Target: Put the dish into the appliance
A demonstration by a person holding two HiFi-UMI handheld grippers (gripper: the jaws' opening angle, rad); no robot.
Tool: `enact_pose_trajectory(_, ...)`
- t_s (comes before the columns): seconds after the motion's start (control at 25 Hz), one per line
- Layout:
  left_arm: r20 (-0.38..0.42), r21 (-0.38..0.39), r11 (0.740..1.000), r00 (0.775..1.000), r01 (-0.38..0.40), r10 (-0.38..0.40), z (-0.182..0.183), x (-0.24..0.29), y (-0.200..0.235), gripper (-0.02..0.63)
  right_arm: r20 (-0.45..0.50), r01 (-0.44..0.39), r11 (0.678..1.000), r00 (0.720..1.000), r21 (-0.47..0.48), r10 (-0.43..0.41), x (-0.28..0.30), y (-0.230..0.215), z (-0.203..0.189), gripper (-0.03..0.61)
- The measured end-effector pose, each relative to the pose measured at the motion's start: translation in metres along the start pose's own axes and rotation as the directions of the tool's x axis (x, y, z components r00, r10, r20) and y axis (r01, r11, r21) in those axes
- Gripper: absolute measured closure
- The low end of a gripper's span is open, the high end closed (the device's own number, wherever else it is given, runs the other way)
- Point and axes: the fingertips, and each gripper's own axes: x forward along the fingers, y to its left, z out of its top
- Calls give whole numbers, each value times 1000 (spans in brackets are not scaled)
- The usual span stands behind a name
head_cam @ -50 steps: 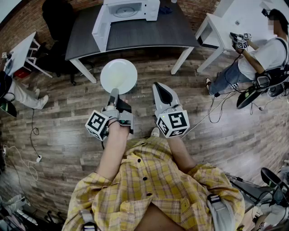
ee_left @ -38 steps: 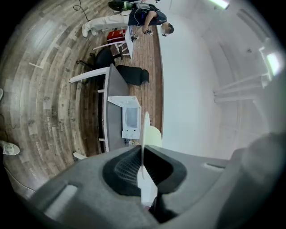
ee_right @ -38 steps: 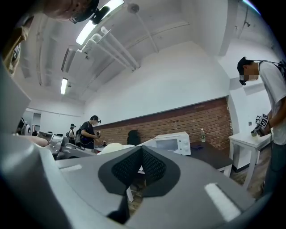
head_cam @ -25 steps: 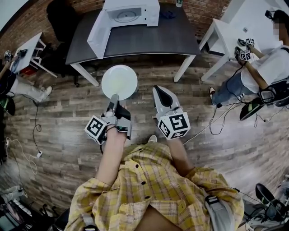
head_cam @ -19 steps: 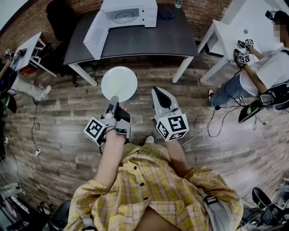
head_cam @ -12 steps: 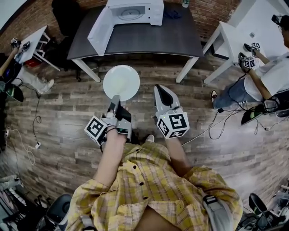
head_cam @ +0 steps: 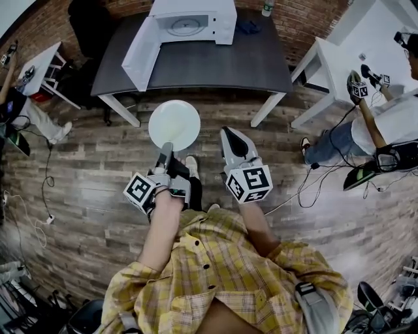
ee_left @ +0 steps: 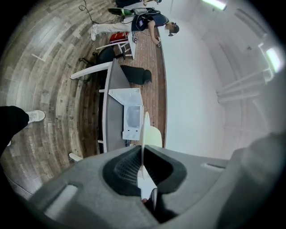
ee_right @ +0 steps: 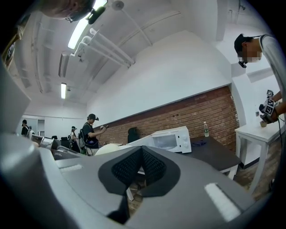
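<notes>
A round white dish hangs level over the wooden floor, and my left gripper is shut on its near rim. In the left gripper view the dish runs edge-on between the pads. The white microwave stands at the back of the dark table ahead, its door swung wide open to the left. It also shows in the left gripper view and in the right gripper view. My right gripper floats beside the dish, shut and empty.
A white table with a person stands at the right. Another person and a small white table are at the left. A black chair sits by the dark table's left end. Cables trail over the floor. A bottle stands on the dark table.
The left gripper keeps the dish in its hold throughout. My shoe has come forward between the two grippers. Both grippers stay about where they were relative to my body.
</notes>
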Motion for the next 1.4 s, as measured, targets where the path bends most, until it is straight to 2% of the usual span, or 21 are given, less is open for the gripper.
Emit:
enact_pose_trajectory(0.12, -11, 18, 1000, 1000, 13, -13, 6, 22, -3, 603, 10, 18, 1000, 1000, -8, -18, 20, -12, 5, 575)
enact_pose_trajectory(0.48, -42, 1, 1000, 999, -17, 17, 45, 143, -7, 603, 13, 19, 1000, 1000, -24, -19, 128, -55, 25, 575)
enact_pose_trajectory(0.8, -66, 2, 1000, 998, -10, 10, 78, 226, -32, 603, 26, 44, 999, 999, -30, -43, 204, -83, 54, 575)
enact_pose_trajectory(1.08, -94, 7, 999, 995, -44, 44, 106, 278, -33, 603, 17, 78, 997, 997, -5, -78, 255, -102, 64, 575)
enact_pose_trajectory(1.4, -133, 17, 998, 989, -61, 63, 131, 329, -29, 604, 20, 117, 993, 993, -21, -117, 301, -115, 73, 575)
